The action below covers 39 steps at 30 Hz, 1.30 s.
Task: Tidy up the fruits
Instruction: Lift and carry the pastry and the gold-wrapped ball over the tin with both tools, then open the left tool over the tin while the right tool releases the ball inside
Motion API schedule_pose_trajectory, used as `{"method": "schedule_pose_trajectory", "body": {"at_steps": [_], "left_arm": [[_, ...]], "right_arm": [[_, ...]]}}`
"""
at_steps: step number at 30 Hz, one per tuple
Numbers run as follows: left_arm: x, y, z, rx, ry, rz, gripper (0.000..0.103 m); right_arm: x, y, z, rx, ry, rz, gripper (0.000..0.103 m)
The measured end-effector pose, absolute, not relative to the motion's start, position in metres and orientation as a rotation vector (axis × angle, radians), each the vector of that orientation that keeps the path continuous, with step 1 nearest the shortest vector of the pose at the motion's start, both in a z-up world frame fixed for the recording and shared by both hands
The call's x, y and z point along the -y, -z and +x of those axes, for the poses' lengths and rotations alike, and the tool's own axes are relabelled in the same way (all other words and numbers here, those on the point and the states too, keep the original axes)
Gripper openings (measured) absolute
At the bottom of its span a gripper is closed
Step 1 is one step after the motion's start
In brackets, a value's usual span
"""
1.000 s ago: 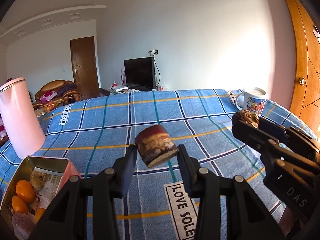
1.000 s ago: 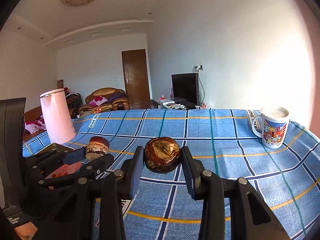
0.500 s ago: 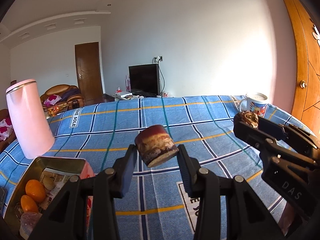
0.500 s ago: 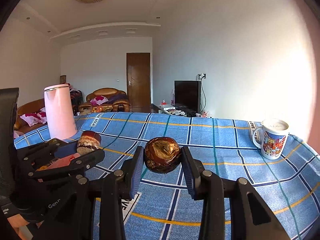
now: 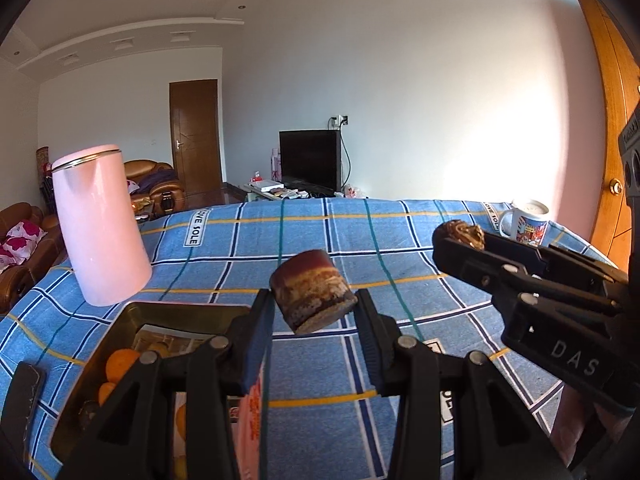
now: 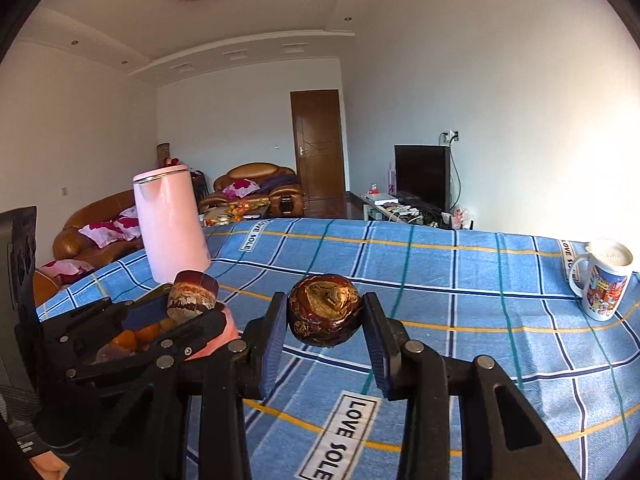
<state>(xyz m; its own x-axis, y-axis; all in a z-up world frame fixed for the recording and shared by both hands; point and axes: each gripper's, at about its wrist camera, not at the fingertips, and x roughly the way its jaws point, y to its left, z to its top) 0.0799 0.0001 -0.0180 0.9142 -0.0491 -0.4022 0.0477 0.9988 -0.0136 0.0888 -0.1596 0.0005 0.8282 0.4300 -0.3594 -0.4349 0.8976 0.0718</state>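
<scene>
My left gripper (image 5: 314, 310) is shut on a dark brown cut fruit (image 5: 312, 296) with a flat end, held in the air above the blue plaid cloth, just right of a metal tin (image 5: 120, 320). The tin holds oranges (image 5: 120, 360) and other fruit. My right gripper (image 6: 325, 316) is shut on a round dark brown fruit (image 6: 324, 310), held in the air to the right. The right gripper also shows in the left wrist view (image 5: 460, 236), and the left gripper in the right wrist view (image 6: 192, 300) over the tin.
A tall pink kettle (image 5: 98, 224) stands behind the tin at the left. A printed mug (image 6: 604, 280) stands at the far right of the table. A dark flat object (image 5: 20, 400) lies at the table's left edge. Sofas, a door and a TV are beyond.
Both grippers have moved left toward the tin and risen a little, each still holding its fruit. The tin and the kettle now sit nearer the middle of the left wrist view.
</scene>
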Motion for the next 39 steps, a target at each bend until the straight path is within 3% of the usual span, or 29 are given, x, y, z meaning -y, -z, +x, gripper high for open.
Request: {"method": "schedule_pose_trajectory", "body": {"at_steps": [26,39], "left_arm": [[-0.108,0.037,0.068,-0.51,-0.109,-0.096,0.043],[-0.128,0.049,0.072,-0.574,-0.108,-0.104,0.043]], "right_arm": [[0.04,0.007,0.108,-0.47,-0.66,-0.09,0.04],[0.004,0.025,0.117,-0.548,-0.68,-0.132,0.04]]}}
